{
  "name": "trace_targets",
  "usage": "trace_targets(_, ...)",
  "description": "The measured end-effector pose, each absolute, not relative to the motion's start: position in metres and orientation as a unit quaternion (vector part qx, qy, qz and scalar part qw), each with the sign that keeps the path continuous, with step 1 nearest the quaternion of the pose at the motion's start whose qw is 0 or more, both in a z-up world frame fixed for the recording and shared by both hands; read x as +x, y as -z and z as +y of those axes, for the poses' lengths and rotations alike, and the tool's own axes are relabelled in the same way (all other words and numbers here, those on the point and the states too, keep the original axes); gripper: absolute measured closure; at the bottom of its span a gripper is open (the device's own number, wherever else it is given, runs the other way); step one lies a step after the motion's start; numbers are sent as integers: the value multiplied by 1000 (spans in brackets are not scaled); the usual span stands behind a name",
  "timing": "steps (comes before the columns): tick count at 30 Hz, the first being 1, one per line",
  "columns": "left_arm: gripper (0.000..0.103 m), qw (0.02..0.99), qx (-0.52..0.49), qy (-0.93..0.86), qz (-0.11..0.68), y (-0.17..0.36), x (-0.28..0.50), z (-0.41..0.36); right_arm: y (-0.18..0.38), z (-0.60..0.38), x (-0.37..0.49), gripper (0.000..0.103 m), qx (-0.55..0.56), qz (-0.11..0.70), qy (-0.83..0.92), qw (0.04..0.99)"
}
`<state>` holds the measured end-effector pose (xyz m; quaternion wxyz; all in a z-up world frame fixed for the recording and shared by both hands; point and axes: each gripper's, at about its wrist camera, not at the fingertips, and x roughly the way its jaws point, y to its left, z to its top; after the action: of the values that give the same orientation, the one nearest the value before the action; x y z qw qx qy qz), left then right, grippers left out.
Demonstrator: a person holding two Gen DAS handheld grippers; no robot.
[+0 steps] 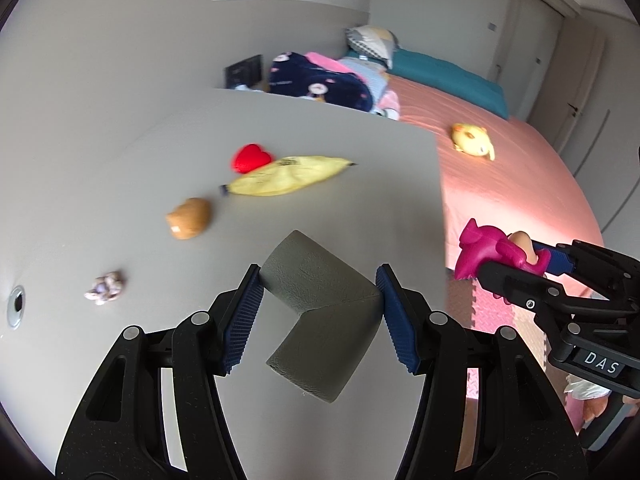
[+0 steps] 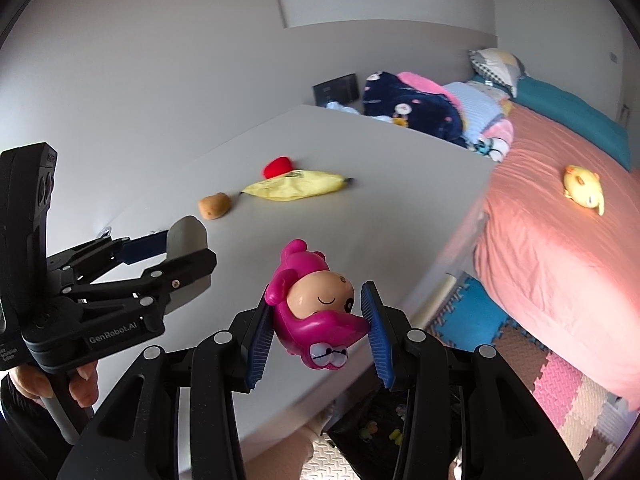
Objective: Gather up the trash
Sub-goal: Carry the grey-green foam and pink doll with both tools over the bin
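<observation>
We see a grey foam corner (image 1: pixel 320 312) btwn blue ribbed pads (image 1: pixel 243 320) on black grippers. Magenta toy (image 2: pixel 316 312) w/ peach face. Table (image 1: pixel 120 160) is pale grey; on it a red heart (image 1: pixel 251 157), yellow banana (image 1: pixel 288 176), tan potato (image 1: pixel 190 218). Bed sheet (image 2: pixel 560 272) is salmon pink w/ a yellow chick (image 2: pixel 584 190); navy blanket (image 2: pixel 408 108) w/ print, teal pillow (image 1: pixel 448 74). Floor mat (image 2: pixel 520 368) is pink, blue & beige squares.

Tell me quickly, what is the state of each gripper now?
Left gripper: closed on the grey foam corner piece.
Right gripper: closed on the pink toy.
</observation>
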<state>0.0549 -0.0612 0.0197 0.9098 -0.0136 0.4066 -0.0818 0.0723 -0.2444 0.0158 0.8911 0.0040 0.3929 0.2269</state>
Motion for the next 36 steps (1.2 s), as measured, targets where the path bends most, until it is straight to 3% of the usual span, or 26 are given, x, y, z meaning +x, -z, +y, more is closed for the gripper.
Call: trace_targets(36, 46, 871, 89, 247, 415, -4, 24, -247, 1, -424, 8, 59, 84, 386, -70, 916)
